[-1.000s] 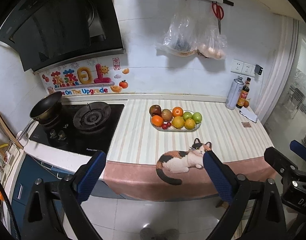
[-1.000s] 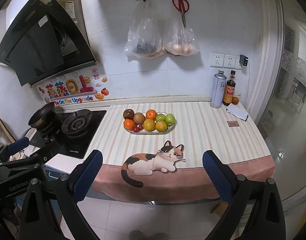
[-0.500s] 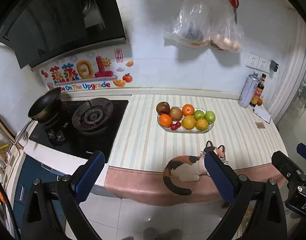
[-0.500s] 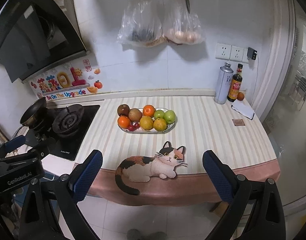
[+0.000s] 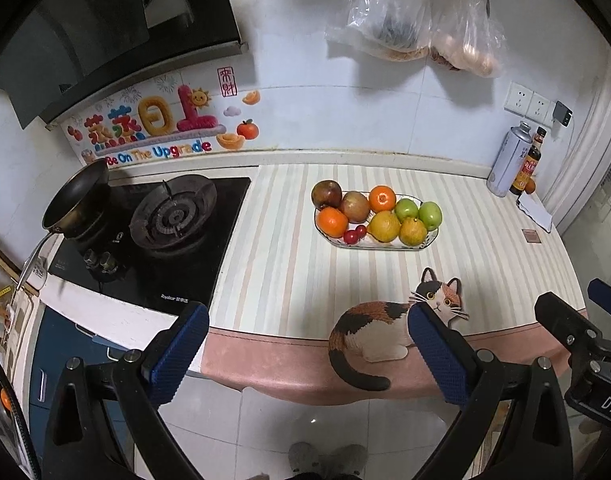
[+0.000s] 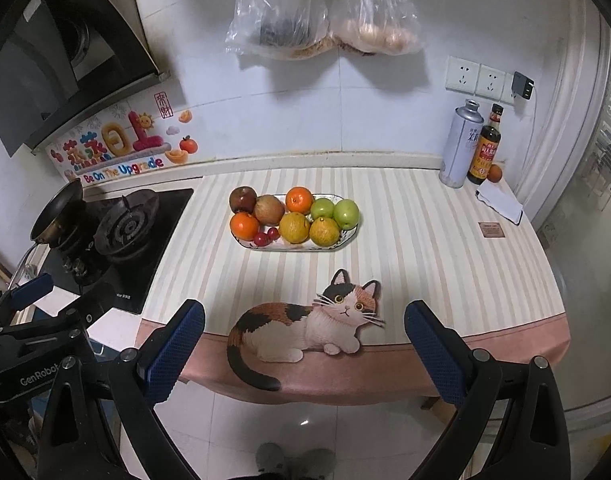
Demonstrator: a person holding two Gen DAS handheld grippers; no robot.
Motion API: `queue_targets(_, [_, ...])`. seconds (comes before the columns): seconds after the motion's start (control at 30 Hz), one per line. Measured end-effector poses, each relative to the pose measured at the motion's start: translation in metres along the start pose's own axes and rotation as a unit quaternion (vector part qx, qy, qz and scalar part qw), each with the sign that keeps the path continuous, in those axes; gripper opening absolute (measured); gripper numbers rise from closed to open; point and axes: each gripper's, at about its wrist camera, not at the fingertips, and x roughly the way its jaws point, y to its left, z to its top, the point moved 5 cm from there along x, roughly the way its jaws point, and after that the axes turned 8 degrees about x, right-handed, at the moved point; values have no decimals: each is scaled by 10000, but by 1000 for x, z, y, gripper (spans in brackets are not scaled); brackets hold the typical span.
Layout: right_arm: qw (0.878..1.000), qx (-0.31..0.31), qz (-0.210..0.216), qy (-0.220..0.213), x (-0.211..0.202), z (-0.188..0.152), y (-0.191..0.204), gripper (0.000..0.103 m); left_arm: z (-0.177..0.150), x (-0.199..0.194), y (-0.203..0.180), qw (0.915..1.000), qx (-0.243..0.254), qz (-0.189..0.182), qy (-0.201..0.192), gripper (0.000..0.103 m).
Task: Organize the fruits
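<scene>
- Both tongs hang short of the counter edge, well apart from the fruit: the left gripper (image 5: 305,344) and the right gripper (image 6: 305,340) each stand spread wide, blue pads holding nothing.
- Left to right on the oval white plate (image 6: 347,236): dark red apple (image 6: 242,198), brown pear (image 6: 268,209), orange mandarin (image 6: 299,199), two green apples (image 6: 346,213).
- All fruit sits gathered on it — grouped already, or awaiting sorting; I cannot judge which, so no move is settled.
</scene>
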Motion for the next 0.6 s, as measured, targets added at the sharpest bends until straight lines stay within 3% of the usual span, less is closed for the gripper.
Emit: queue_targets(0.6, [10000,99,-7,7,-2,1,-7,102,7,-2,-3,9999,71,-66,-82,102])
